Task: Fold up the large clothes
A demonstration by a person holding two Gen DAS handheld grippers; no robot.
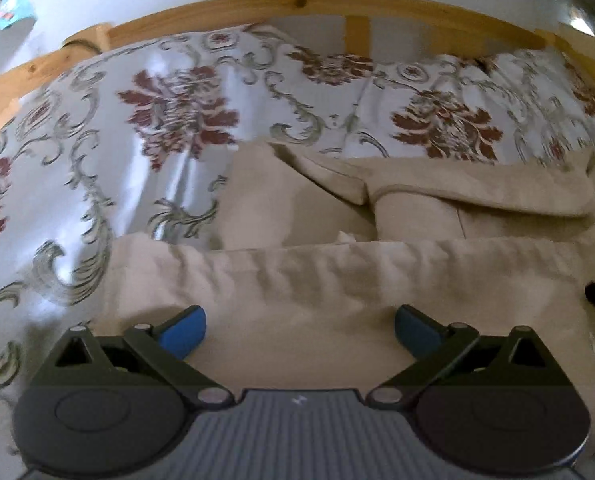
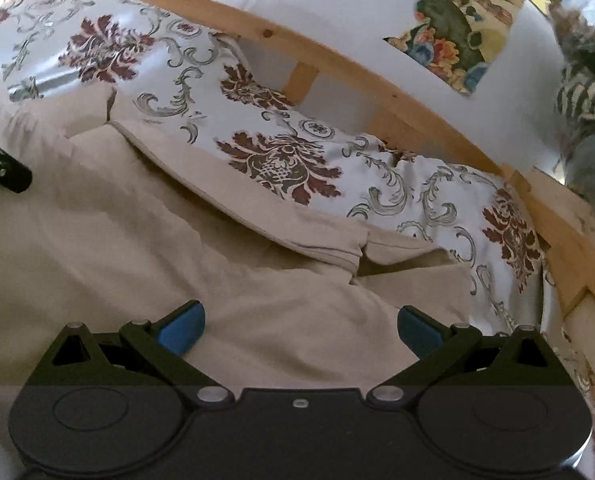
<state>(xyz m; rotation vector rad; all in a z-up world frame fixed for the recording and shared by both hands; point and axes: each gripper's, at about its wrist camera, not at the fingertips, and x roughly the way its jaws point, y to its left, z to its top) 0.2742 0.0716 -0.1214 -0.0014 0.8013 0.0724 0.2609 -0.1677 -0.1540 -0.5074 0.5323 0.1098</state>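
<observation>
Each handheld gripper shows the same build: the left gripper (image 1: 299, 330) and right gripper (image 2: 300, 330) carry blue fingertip pads (image 1: 185, 330) on black angular linkage arms with silver pivot screws, above round black housings flanking a ribbed grey centre plate.

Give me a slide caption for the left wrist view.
Open left gripper above a partly folded beige garment on a floral bedspread.

Beige garment (image 1: 337, 280) lies partly folded on bedspread (image 1: 177, 100).
</observation>
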